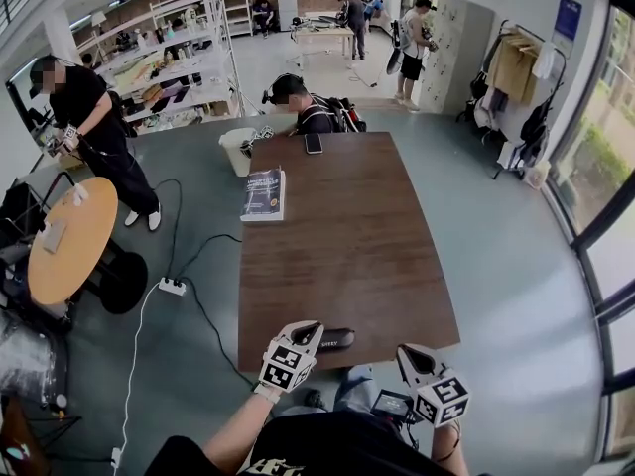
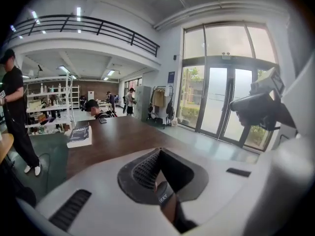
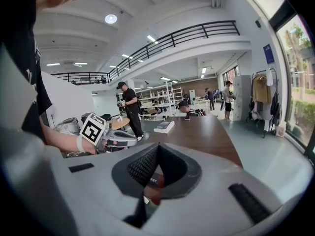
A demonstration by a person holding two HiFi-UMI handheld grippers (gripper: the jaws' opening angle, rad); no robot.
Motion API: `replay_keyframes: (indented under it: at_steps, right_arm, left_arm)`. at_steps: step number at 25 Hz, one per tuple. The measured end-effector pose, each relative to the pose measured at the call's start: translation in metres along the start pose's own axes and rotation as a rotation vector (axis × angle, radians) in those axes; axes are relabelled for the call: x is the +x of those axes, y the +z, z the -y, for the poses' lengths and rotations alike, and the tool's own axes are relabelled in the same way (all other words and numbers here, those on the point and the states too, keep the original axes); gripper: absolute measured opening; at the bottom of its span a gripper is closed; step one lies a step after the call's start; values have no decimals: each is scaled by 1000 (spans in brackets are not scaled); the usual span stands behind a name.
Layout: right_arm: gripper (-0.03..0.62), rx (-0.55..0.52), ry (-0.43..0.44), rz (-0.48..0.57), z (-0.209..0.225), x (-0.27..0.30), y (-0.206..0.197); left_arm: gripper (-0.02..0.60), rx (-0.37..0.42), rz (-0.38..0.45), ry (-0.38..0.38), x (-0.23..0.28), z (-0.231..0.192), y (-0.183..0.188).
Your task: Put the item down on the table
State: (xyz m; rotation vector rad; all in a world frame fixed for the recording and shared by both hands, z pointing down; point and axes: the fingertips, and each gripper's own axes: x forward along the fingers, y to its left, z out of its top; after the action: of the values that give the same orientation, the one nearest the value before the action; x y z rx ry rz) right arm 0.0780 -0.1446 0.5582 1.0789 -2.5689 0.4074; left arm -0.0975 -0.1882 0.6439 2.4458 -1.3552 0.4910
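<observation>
Case (image 1: 337,339) down on the counter (image 1: 347,236); both tongs closed and empty.
The dark oblong case lies flat at the counter's near edge, just beside the tip of the left tongs (image 1: 306,330); the right tongs (image 1: 407,357) hang off the edge, apart from it. It looks light, stiff and smooth-shelled, so likely to slip; a hold across its narrow middle would suit best. The case is shut, its contents unseen. A white bin (image 1: 236,151) stands on the floor by the far corner, its contents unclear.

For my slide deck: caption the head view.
Dark item lies at the brown table's near edge, left hand-held gripper beside it.
</observation>
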Motion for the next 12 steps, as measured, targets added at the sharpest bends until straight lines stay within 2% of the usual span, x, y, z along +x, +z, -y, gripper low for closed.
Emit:
replay_keyframes:
  at_steps: [6,12]
  right_arm:
    - [-15,-5,-2,-9,-12,5,-2]
    - [-15,-5,-2,-15,-22,7,-4]
  left_arm:
    - [6,-85,104,-3,-31,-7,24]
    - [6,-176,167,23,-58,-17,32]
